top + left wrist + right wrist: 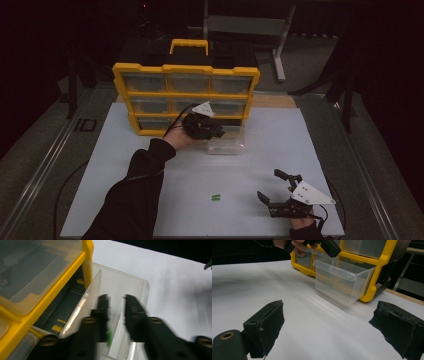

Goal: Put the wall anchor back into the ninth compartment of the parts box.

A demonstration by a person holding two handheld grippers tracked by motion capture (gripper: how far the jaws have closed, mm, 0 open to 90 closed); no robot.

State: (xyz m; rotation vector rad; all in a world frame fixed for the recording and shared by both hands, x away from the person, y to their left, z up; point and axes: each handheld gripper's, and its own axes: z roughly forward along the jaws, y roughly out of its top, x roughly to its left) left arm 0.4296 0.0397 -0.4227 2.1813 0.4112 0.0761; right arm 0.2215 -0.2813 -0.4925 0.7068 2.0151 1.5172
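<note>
While pulled out toward the person, clear drawer [226,142] under left gripper [215,131], jaws slightly parted, right gripper [275,186] wide open, empty.

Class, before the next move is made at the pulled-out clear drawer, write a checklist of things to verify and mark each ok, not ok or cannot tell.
1. Clear drawer is pulled out of the yellow organizer: ok, it juts from the bottom row in the right gripper view.
2. Left gripper is over the open drawer: ok, its jaws are parted above it.
3. Left gripper holds nothing: cannot tell, the view is blurred and a green shape shows by one jaw.
4. Right gripper is open and apart from the drawer: ok.
5. Small green piece lies on the white table, free to pick up: ok.
</note>
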